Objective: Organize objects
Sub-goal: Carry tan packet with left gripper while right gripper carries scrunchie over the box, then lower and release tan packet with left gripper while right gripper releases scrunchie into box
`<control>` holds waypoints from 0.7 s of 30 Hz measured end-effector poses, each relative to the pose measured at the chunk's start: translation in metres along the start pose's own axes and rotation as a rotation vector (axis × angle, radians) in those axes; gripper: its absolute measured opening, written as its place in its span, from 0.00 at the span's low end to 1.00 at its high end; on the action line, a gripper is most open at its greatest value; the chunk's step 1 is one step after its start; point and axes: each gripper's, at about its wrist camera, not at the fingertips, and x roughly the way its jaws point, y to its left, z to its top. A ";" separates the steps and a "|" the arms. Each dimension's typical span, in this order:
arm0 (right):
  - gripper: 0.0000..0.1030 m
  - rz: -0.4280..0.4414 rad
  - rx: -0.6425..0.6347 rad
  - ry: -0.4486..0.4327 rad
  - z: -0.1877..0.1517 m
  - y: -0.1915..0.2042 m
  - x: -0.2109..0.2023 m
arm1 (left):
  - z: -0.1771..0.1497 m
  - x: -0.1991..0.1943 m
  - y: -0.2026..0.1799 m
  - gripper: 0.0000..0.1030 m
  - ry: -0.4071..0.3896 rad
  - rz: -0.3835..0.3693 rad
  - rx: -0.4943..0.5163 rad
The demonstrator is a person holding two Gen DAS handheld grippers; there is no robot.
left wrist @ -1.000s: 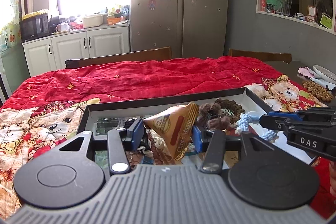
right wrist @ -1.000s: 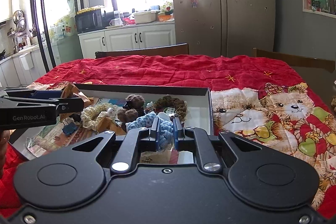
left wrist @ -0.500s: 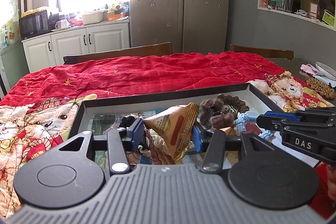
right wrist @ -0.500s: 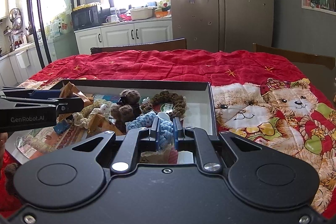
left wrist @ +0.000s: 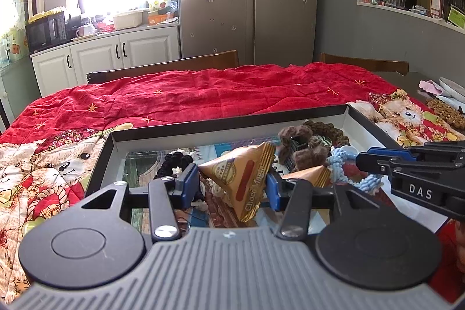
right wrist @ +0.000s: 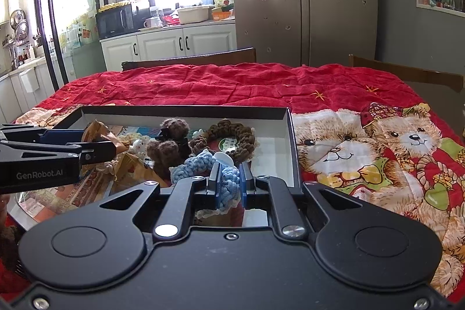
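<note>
Box (left wrist: pixel 232 132) of clutter sits on the red bear blanket (left wrist: pixel 203 95) over the table, both tongs working inside it. Left tongs (left wrist: pixel 232 183): half open, clamped on a gold triangular snack packet (left wrist: pixel 244 173), which looks lifted clear of the pile. Right tongs (right wrist: pixel 229 185): nearly closed, pinching a blue crochet scrunchie (right wrist: pixel 203 161) at the box's near edge. From the right wrist view, a brown crochet clip (right wrist: pixel 171 144) sits at 11 o'clock of the scrunchie, a dark brown crochet ring (right wrist: pixel 232 135) at 12, and the left tongs come in from 9. A second gold packet (left wrist: pixel 314 175) lies just right of the held one.

Step, as I read it: both picks done, items gripped, carry-out not yet started. Whether the scrunchie is off the box floor, can't tell.

Next: lift both straight up over the box wall, keep the tongs apart since they're near each other. The scrunchie is soft and touches neighbouring yarn pieces, so it may drag them. Destination isn't shown, so I can't call it.
</note>
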 end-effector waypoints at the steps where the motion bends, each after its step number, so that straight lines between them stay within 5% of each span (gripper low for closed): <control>1: 0.12 0.000 -0.001 0.002 0.000 0.000 0.001 | 0.000 0.000 0.000 0.50 0.001 0.001 0.000; 21: 0.12 -0.010 -0.043 0.025 -0.004 0.005 0.007 | -0.003 0.002 -0.001 0.52 0.021 0.015 0.015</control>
